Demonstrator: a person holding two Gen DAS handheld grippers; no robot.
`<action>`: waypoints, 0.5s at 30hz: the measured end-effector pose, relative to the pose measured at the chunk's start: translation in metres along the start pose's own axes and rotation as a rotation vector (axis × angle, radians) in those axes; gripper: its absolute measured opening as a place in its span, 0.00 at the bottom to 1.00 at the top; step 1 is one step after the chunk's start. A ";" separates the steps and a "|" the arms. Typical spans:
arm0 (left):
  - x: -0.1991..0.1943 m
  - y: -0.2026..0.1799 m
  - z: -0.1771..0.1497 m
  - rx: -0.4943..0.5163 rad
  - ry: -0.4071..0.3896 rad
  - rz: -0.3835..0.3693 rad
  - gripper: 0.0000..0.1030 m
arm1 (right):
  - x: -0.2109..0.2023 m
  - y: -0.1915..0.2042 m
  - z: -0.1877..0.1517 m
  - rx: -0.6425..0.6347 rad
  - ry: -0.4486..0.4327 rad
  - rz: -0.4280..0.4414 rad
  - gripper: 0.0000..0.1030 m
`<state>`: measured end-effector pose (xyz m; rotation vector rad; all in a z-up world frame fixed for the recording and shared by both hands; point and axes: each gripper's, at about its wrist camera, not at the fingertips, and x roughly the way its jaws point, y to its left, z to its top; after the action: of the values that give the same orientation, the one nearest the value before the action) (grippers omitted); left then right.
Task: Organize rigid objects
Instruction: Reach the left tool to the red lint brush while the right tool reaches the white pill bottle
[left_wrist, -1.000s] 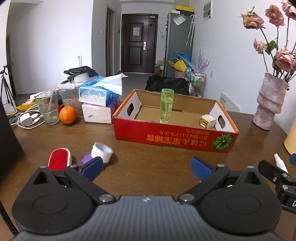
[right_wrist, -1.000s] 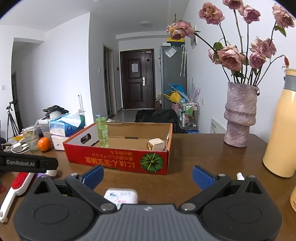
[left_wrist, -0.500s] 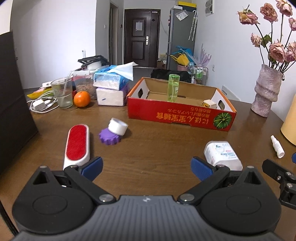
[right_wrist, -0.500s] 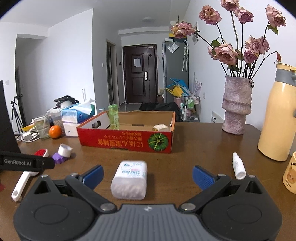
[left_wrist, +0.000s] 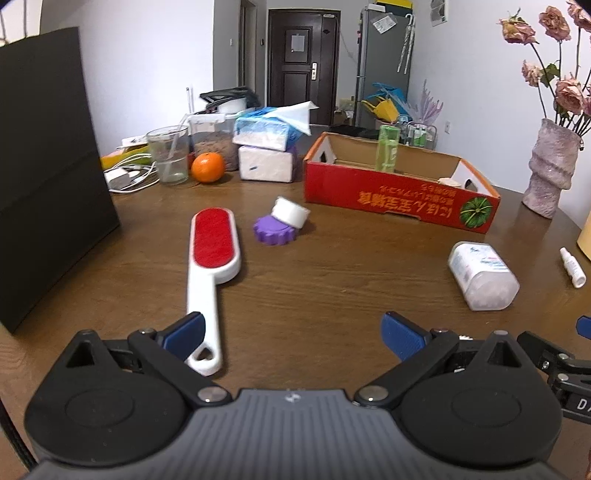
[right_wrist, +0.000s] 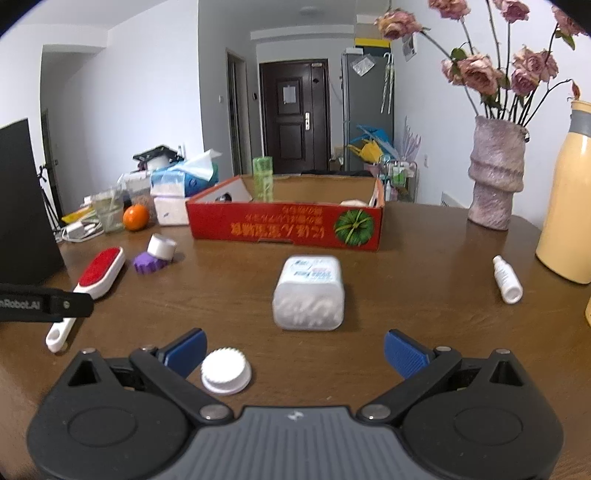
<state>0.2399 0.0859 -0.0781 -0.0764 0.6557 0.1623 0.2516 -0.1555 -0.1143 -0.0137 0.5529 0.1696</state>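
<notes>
A red cardboard box (left_wrist: 399, 199) (right_wrist: 284, 225) stands at the table's far side, holding a green bottle (left_wrist: 387, 153) (right_wrist: 262, 179) and a small cube. A red-and-white lint brush (left_wrist: 212, 266) (right_wrist: 98, 275) lies left, its handle beside my left gripper's left finger. A purple gear with a white cap (left_wrist: 282, 223) (right_wrist: 157, 253) lies behind it. A white plastic jar (left_wrist: 480, 275) (right_wrist: 309, 293) lies on its side, straight ahead of my right gripper (right_wrist: 293, 349). A white lid (right_wrist: 226, 376) rests by the right gripper's left finger. A small white bottle (right_wrist: 508, 279) (left_wrist: 572, 266) lies right. Left gripper (left_wrist: 293, 334) and right gripper are open and empty.
A black box (left_wrist: 44, 177) stands at the left. Tissue packs (left_wrist: 267, 147), an orange (left_wrist: 208, 167), a glass (left_wrist: 168, 155) and cables crowd the back left. A vase with roses (right_wrist: 495, 173) and a yellow flask (right_wrist: 567, 206) stand right.
Both grippers have pulled back from the box toward the table's near edge. The brush, the jar and the white lid have come into fuller view. Both grippers stayed open.
</notes>
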 end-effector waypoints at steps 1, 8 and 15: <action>0.000 0.004 -0.002 -0.004 0.000 0.003 1.00 | 0.003 0.004 -0.002 -0.002 0.008 0.000 1.00; 0.002 0.031 -0.005 -0.046 0.007 0.015 1.00 | 0.026 0.027 -0.012 -0.033 0.074 -0.004 0.94; 0.010 0.041 -0.005 -0.067 0.018 0.025 1.00 | 0.053 0.035 -0.015 -0.034 0.139 -0.014 0.73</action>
<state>0.2372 0.1266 -0.0892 -0.1341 0.6699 0.2077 0.2824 -0.1138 -0.1540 -0.0631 0.6888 0.1649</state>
